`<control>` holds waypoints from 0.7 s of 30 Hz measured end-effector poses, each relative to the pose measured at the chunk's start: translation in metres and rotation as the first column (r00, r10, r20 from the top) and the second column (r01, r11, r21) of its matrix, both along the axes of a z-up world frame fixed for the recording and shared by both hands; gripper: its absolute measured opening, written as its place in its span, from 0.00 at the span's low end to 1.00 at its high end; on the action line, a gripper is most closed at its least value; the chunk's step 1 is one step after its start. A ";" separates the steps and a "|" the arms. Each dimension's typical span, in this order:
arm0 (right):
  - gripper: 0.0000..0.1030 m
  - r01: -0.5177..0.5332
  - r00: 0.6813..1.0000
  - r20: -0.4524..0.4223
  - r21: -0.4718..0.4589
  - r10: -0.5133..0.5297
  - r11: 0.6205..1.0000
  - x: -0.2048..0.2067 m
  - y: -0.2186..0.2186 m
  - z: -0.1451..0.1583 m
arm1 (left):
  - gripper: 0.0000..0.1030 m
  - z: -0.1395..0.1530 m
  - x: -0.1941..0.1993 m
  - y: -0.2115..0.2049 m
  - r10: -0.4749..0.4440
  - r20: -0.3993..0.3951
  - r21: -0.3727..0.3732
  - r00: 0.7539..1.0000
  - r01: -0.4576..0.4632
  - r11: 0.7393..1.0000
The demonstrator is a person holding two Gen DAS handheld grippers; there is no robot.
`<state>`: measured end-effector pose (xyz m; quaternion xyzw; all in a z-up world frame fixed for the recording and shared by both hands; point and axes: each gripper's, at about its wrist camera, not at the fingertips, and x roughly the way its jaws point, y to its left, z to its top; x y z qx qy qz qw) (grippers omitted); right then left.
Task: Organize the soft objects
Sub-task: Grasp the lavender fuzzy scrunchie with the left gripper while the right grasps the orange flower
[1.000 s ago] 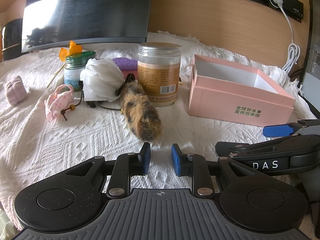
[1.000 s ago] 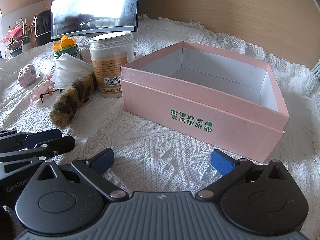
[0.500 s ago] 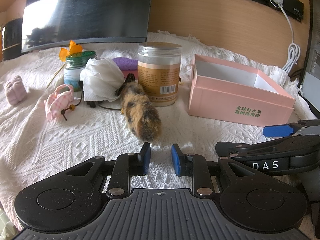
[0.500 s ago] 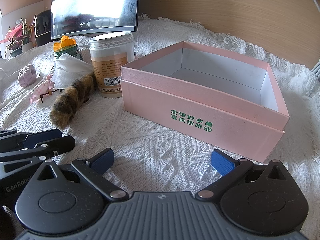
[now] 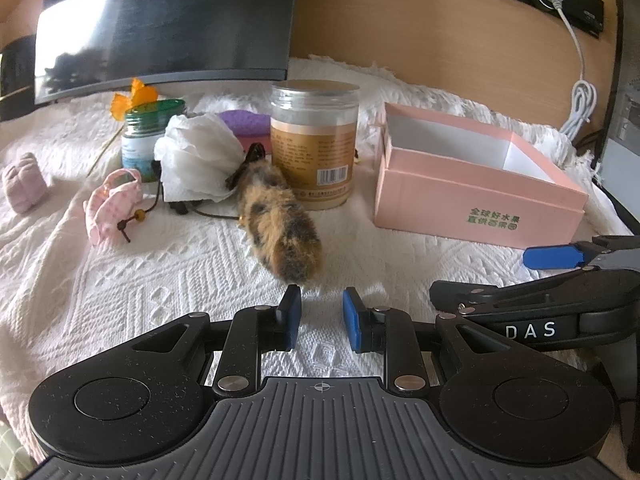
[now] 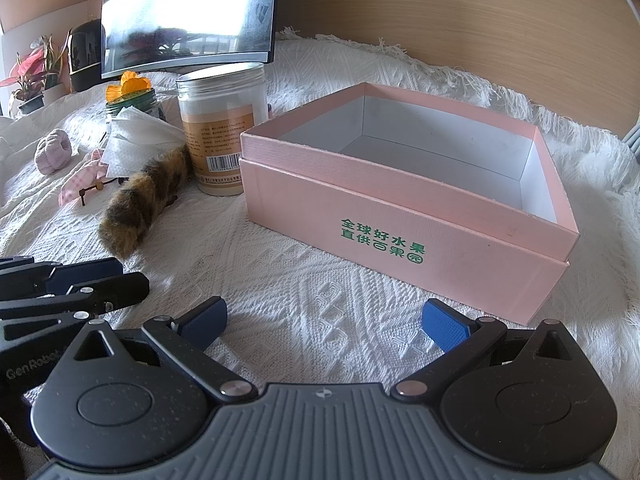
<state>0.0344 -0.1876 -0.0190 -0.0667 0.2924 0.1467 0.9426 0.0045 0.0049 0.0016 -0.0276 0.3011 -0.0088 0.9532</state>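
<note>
A brown and orange furry tail toy (image 5: 280, 224) lies on the white cloth, its near end just ahead of my left gripper (image 5: 322, 316), whose jaws stand a little apart and empty. The toy also shows in the right wrist view (image 6: 140, 204). An open pink box (image 6: 400, 216) with an empty white inside stands to the right; it also shows in the left wrist view (image 5: 476, 196). My right gripper (image 6: 324, 320) is wide open and empty, low over the cloth in front of the box. A pink cloth pouch (image 5: 114, 204), a pink plush lump (image 5: 23, 186) and crumpled white tissue (image 5: 200, 160) lie at the left.
A tall clear jar (image 5: 314, 140) stands behind the tail toy. A green-lidded jar (image 5: 148, 136) with an orange flower and a purple sponge (image 5: 246, 122) sit further back. A dark monitor (image 5: 168, 16) stands at the rear. A white cable (image 5: 580, 96) hangs at the right.
</note>
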 end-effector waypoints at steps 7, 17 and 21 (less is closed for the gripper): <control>1.00 -0.040 0.985 -0.171 -0.054 0.030 0.998 0.024 0.005 0.013 | 0.21 0.009 0.004 0.036 -0.113 -0.083 -0.114 0.990 0.103 0.988; 1.00 -0.106 0.973 -0.219 -0.156 0.070 0.982 0.022 0.042 0.026 | 0.22 0.049 -0.006 0.172 0.109 0.122 -0.201 0.987 -0.083 0.976; 1.00 -0.171 0.984 -0.078 -0.212 0.157 0.962 0.006 0.082 0.057 | 0.22 0.062 -0.006 0.251 0.349 0.138 -0.255 0.927 -0.307 0.917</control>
